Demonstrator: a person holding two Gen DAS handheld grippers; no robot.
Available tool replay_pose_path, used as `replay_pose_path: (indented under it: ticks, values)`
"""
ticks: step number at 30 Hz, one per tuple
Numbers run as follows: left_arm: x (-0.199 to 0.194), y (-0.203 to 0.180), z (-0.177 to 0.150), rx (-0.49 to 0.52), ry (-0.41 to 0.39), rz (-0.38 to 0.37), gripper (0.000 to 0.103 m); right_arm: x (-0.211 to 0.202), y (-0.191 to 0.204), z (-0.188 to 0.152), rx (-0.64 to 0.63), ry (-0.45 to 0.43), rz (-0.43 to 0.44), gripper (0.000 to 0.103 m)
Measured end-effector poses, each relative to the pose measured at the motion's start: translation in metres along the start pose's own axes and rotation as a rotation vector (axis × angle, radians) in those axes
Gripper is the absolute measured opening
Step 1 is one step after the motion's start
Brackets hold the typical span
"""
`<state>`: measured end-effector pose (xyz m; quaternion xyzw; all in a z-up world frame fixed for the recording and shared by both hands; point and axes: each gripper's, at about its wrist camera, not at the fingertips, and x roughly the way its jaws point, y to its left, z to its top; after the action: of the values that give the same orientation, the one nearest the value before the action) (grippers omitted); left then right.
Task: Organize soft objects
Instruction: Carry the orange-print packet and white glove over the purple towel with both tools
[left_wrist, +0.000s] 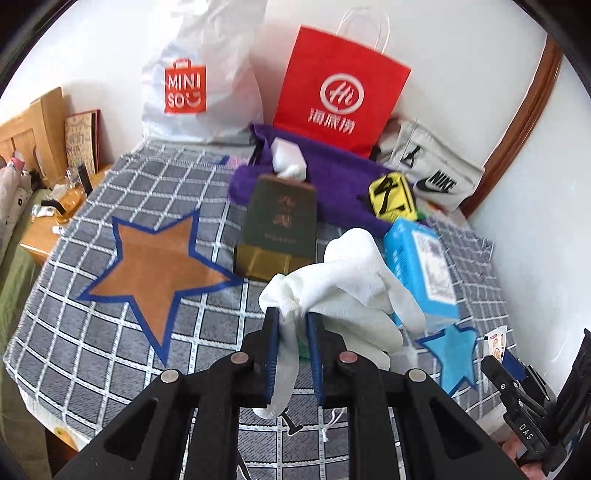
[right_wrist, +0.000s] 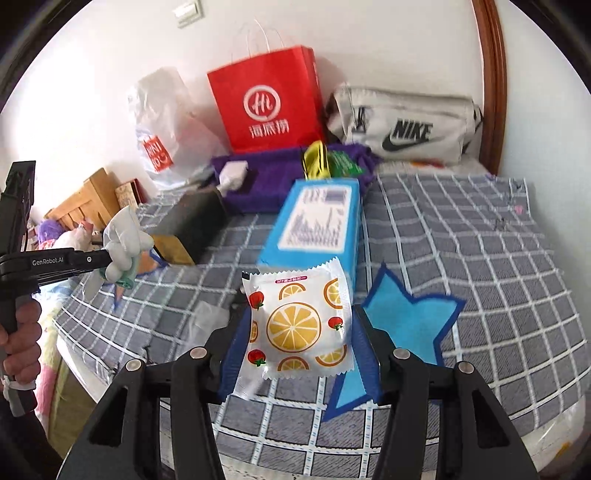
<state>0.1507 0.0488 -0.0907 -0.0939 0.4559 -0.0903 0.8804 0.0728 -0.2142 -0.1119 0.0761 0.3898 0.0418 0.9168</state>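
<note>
White sock: soft knit, bunched and drooping, held up off the checked blanket, one end trailing down between the fingers. Left tongs: nearly closed, clenched on the sock's gathered cuff; something pale green shows in the same bunch, cannot tell what. Fruit-print packet: flat white sachet with orange slices and strawberries, sawtooth edges, lifted clear of the blanket. Right tongs: about half open, blue pads pressing the packet's two side edges. Both loads hang above the near edge of the bed. Around: blue tissue box lying just beyond the packet, blue star patch beside it, brown star patch toward the left edge. Dark green box mid-bed. Far edge against the wall: purple tray holding a yellow pouch, red paper bag, white Miniso bag, grey Nike bag.
</note>
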Motion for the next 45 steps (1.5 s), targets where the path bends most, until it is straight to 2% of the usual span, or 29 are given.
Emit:
replay_pose_path:
  ticks: [11, 22, 29, 45]
  values:
    - [-0.029, -0.014, 0.023, 0.007, -0.065, -0.023, 0.015, -0.037, 0.009, 0.034, -0.024, -0.080, 0.013, 0.053]
    - [-0.035, -0.016, 0.053, 0.004, -0.104, -0.029, 0.015, -0.042, 0.013, 0.068, -0.055, -0.128, 0.008, 0.053]
    - [-0.021, -0.008, 0.071, -0.018, -0.101, -0.020, 0.015, -0.027, 0.020, 0.093, -0.100, -0.154, 0.025, 0.053]
    - [0.037, 0.003, 0.119, -0.048, -0.063, 0.014, 0.015, 0.045, 0.019, 0.152, -0.105, -0.120, 0.065, 0.053]
